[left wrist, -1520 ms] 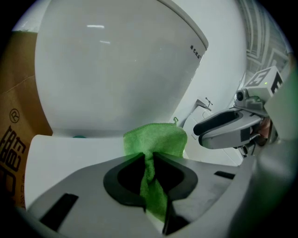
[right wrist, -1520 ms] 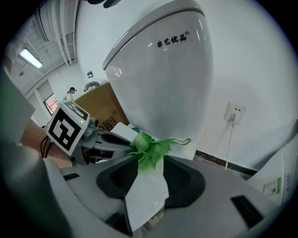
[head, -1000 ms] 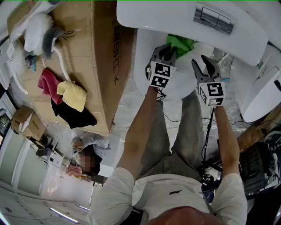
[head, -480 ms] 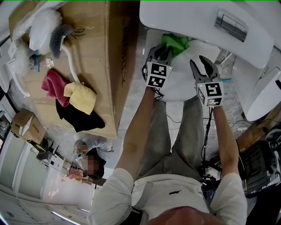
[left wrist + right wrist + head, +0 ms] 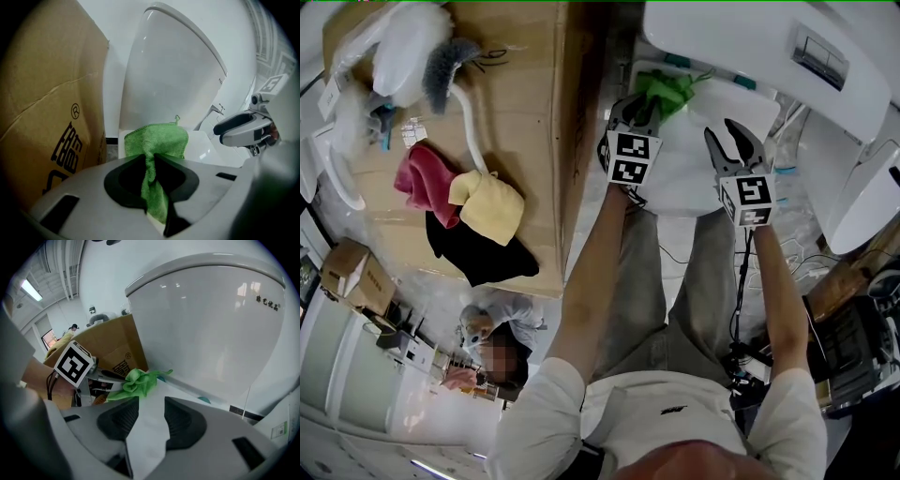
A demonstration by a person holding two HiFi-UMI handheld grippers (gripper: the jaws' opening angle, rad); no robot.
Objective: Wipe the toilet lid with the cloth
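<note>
White short-sleeved shirt, grey trousers; left gripper, right gripper grey, black-white marker cubes, black cable.

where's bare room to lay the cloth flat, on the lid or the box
The toilet lid is bare between the left tool, shut on the green cloth, and the open right tool. The cardboard box has a free strip along its toilet-side edge; the rest is crowded with rags and a brush.
</note>
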